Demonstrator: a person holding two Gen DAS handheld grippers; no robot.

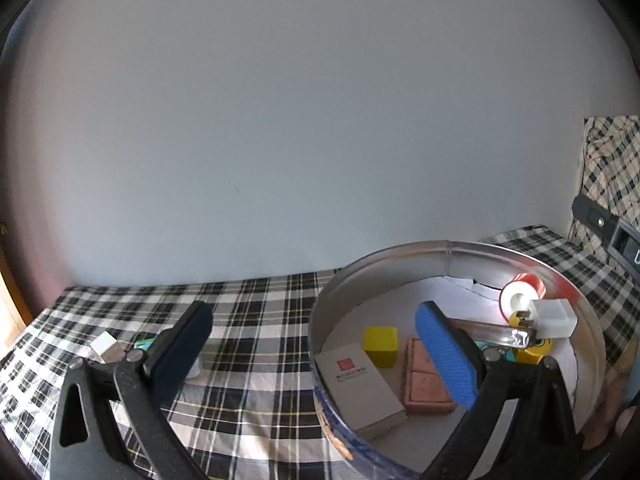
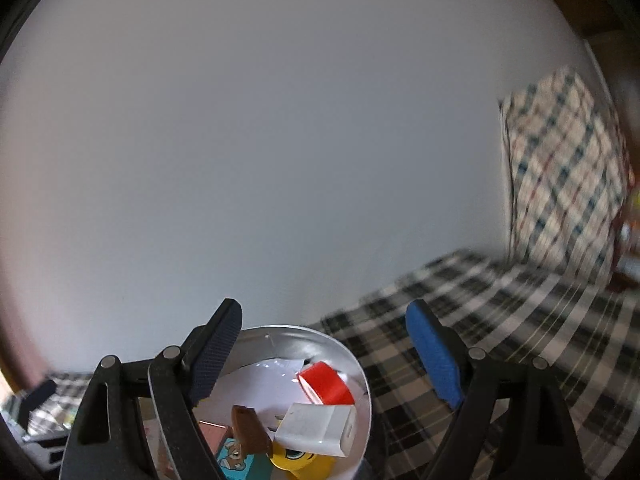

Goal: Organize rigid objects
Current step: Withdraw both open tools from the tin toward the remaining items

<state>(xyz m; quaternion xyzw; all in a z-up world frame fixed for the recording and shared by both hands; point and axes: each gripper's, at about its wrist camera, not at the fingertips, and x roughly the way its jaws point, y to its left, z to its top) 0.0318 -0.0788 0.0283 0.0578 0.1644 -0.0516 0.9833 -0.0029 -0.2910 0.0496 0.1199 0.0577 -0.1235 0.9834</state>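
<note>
Left tongs (image 1: 316,344) standing spread with nothing between the fingers, dark finger hanging over the plaid-covered surface (image 1: 256,320) (bed or desk, cannot tell), blue finger hanging over the round metal tin (image 1: 400,258). Left of the dark finger, a small white block (image 1: 105,343) and a green item (image 1: 143,344), partly hidden, are sitting loose on the cloth, still outside the tin. Inside the tin, going rightward: grey booklet (image 1: 360,384) leaning on the near wall, yellow cube (image 1: 381,345), pinkish-brown tile (image 1: 425,384), metal bar (image 1: 496,332), red tape roll (image 1: 520,292), white box (image 1: 554,317), yellow roll (image 1: 534,351) under it. Right tongs (image 2: 324,354) also spread and empty, dark finger over the tin's rim (image 2: 280,330), blue finger out over the plaid; view blurred on the right. Risk, judging from here: the white box is resting tilted across the yellow roll and the brown wooden piece (image 2: 250,428), so a nudge from either set of fingers could be tipping it off. The tin's wall is sitting between the left fingers, so swinging toward the loose items could be catching the rim and shoving the tin across the soft cloth. The contents are crowding, so further pieces may be landing on edge and sliding. A plaid pillow (image 2: 560,176) is standing against the wall at far right, well apart; pale wall behind everything
</note>
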